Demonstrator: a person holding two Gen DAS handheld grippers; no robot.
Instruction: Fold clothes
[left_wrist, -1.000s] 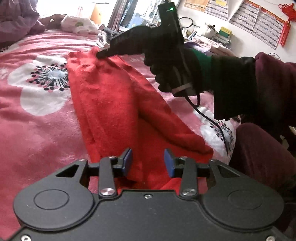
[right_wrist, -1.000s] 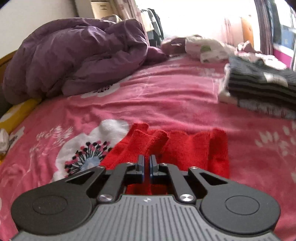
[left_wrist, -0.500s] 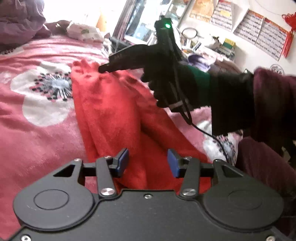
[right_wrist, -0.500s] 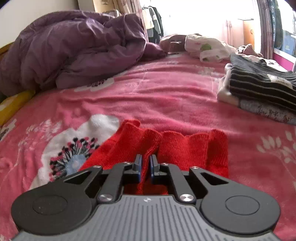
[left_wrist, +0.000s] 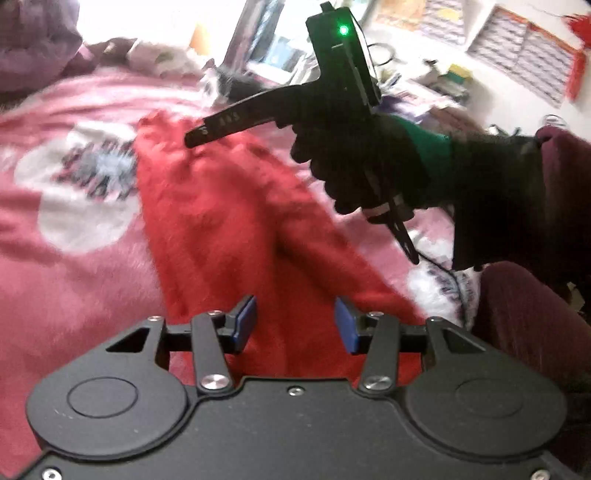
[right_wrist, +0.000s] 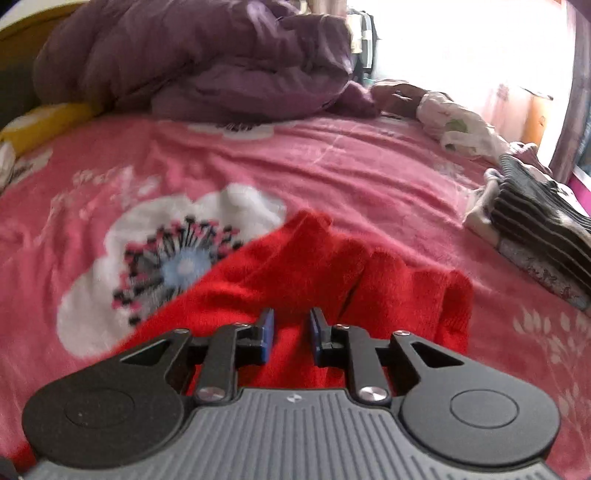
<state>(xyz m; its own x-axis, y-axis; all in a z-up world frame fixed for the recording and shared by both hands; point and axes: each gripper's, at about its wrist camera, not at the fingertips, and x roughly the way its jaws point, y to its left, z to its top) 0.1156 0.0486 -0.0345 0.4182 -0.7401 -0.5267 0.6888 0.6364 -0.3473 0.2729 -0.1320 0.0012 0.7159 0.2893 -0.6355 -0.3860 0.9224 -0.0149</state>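
Note:
A red knitted garment (left_wrist: 221, 221) lies lengthwise on the pink flowered bedspread (left_wrist: 74, 277), folded into a long strip. My left gripper (left_wrist: 295, 323) hovers over its near end, open, with the cloth lying below the blue pads. In the left wrist view a black-gloved hand (left_wrist: 351, 155) holds my right gripper (left_wrist: 192, 138) just above the far end. In the right wrist view the right gripper (right_wrist: 291, 332) has its jaws opening. The red garment (right_wrist: 314, 266) shows in the gap, and the pads do not press on it.
A purple duvet (right_wrist: 203, 62) is heaped at the head of the bed. A stack of folded striped clothes (right_wrist: 539, 221) sits at the right edge, with a white plastic bag (right_wrist: 458, 125) behind it. The person's maroon trouser leg (left_wrist: 524, 314) is close on the right.
The right gripper's jaws, shut on a ridge of the red cloth before, have parted and let it go. That gripper has rolled and lifted slightly. The left gripper's jaws widened a little.

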